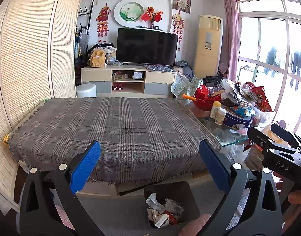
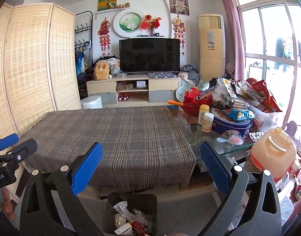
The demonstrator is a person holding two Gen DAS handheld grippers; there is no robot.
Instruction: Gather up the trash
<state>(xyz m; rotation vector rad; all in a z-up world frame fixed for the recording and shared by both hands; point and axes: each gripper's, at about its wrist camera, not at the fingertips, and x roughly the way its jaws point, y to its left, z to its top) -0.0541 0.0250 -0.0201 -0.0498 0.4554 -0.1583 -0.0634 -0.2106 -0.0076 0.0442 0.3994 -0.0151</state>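
A dark trash bin [image 1: 182,192] stands on the floor below the table's near edge, holding crumpled paper and wrappers [image 1: 162,210]. It also shows in the right wrist view [image 2: 142,202] with trash [image 2: 128,218] inside. My left gripper [image 1: 149,157] is open and empty, held above the bin in front of the table with the plaid cloth [image 1: 111,129]. My right gripper [image 2: 150,158] is open and empty too, beside the left one. Each gripper shows at the edge of the other's view: the right one [image 1: 276,149], the left one [image 2: 9,153].
The glass end of the table at the right holds a pile of snack bags [image 2: 258,94], a blue tin [image 2: 231,125], two bottles [image 2: 205,116], a red basket [image 2: 193,100], a pink brush [image 2: 233,139] and an orange jug [image 2: 274,153]. A woven screen [image 1: 28,59] stands left.
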